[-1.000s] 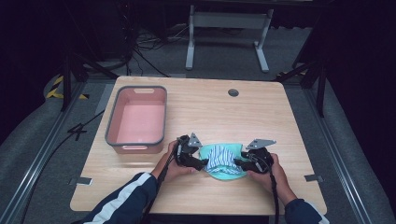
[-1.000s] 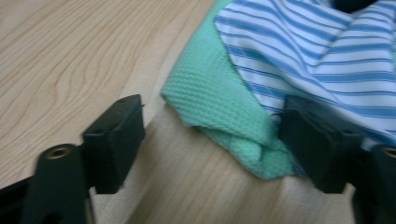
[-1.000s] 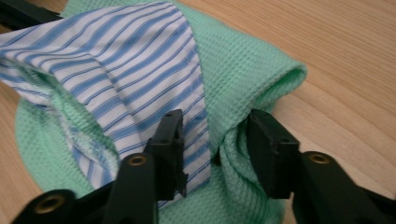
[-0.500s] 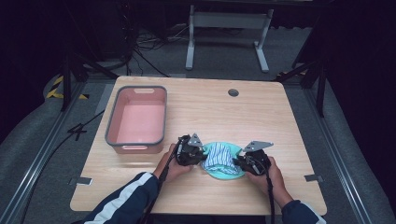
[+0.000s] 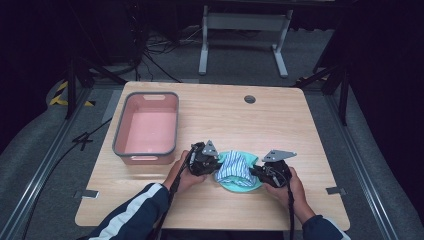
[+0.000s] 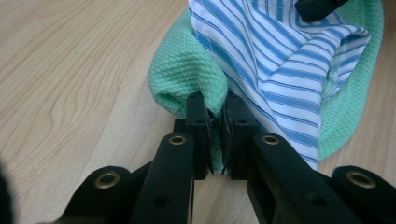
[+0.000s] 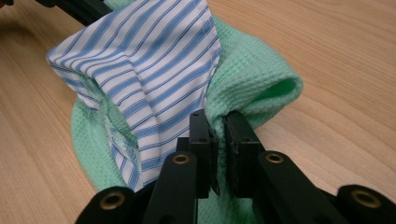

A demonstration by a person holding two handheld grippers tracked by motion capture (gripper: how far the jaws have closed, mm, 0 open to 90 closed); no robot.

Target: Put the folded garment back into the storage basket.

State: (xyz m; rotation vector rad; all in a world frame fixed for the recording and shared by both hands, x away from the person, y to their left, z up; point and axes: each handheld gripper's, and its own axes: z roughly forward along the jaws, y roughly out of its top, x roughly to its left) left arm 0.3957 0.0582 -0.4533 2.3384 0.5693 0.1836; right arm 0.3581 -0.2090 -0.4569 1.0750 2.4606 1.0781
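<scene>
Both grippers have drawn closer, bunching the soft cloth [image 5: 238, 170]; left gripper [image 6: 215, 122] and right gripper [image 7: 218, 128] pinch its limp edges.

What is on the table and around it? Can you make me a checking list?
Surface: wooden table, round hole near its far edge.
Job's things: striped cloth bunched on a green cloth; pink bin to the left looks empty.
Clutter: nothing seen.
Grippers: left gripper shut on the green cloth's edge; right gripper shut on its opposite edge.
Cables: one trails from each gripper; more lie on the floor behind.
Surroundings: dark room, grey metal stand beyond the table.
</scene>
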